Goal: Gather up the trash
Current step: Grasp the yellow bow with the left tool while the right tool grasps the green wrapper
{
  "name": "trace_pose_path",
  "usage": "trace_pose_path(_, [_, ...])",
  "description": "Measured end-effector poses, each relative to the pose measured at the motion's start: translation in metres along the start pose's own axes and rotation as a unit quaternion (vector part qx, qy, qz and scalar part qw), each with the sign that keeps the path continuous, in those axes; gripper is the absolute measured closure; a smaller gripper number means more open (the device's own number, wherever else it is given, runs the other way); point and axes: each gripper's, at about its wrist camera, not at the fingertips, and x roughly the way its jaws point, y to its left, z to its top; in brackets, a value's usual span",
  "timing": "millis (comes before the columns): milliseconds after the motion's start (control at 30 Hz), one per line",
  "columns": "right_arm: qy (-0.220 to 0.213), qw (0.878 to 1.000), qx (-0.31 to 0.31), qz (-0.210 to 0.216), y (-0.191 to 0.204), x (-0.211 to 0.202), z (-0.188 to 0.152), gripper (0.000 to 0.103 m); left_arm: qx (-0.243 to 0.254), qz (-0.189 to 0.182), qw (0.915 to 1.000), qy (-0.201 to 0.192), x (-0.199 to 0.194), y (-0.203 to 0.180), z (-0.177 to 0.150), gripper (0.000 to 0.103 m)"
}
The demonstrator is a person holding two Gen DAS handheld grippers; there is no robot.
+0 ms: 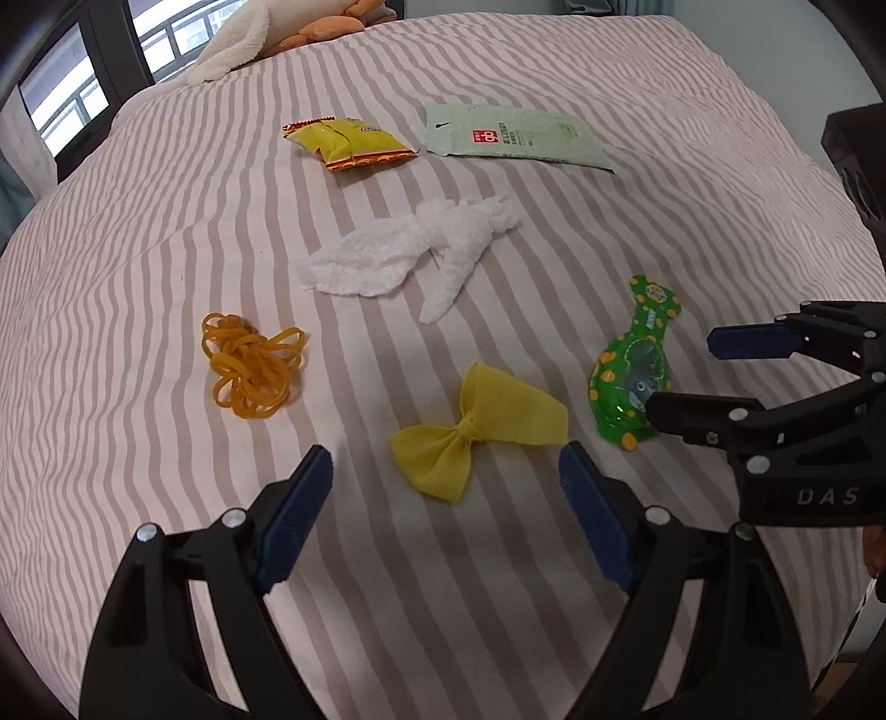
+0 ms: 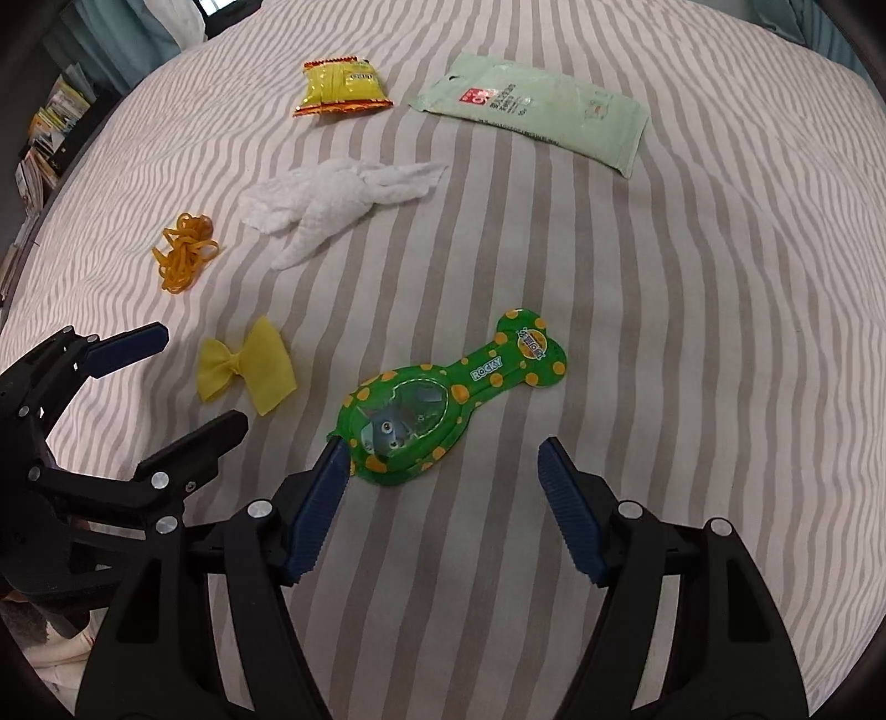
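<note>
On a striped bed sheet [image 1: 138, 232] lie a yellow snack packet [image 1: 346, 143], a pale green wipes pouch [image 1: 520, 138], a crumpled white tissue [image 1: 410, 255], a heap of orange rubber bands [image 1: 252, 371], a yellow bow [image 1: 479, 429] and a green spotted blister pack [image 2: 437, 410]. My left gripper [image 1: 443, 459] is open and hovers over the near edge of the bow, touching nothing. My right gripper [image 2: 443, 448] is open too. Its left fingertip is beside the near end of the green pack. In each view the other gripper [image 1: 684, 374] [image 2: 199, 376] shows from the side.
Plush toys [image 1: 238, 50] lie at the far edge of the bed below a window [image 1: 61, 105]. A shelf with books [image 2: 50, 127] stands beyond the bed's left side in the right wrist view. The two grippers are close together over the near part of the sheet.
</note>
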Motion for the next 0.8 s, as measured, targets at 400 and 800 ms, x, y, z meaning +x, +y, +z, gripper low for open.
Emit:
trace_pose_path(400, [0.009, 1.0, -0.006, 0.03, 0.013, 0.023, 0.023, 0.058, 0.033, -0.01, 0.9994, 0.002, 0.026, 0.0, 0.002, 0.043])
trace_pose_path(800, [-0.013, 0.998, -0.024, 0.053, 0.028, 0.004, 0.034, 0.087, -0.009, -0.054, 0.9984, 0.014, 0.018, 0.006, 0.007, 0.085])
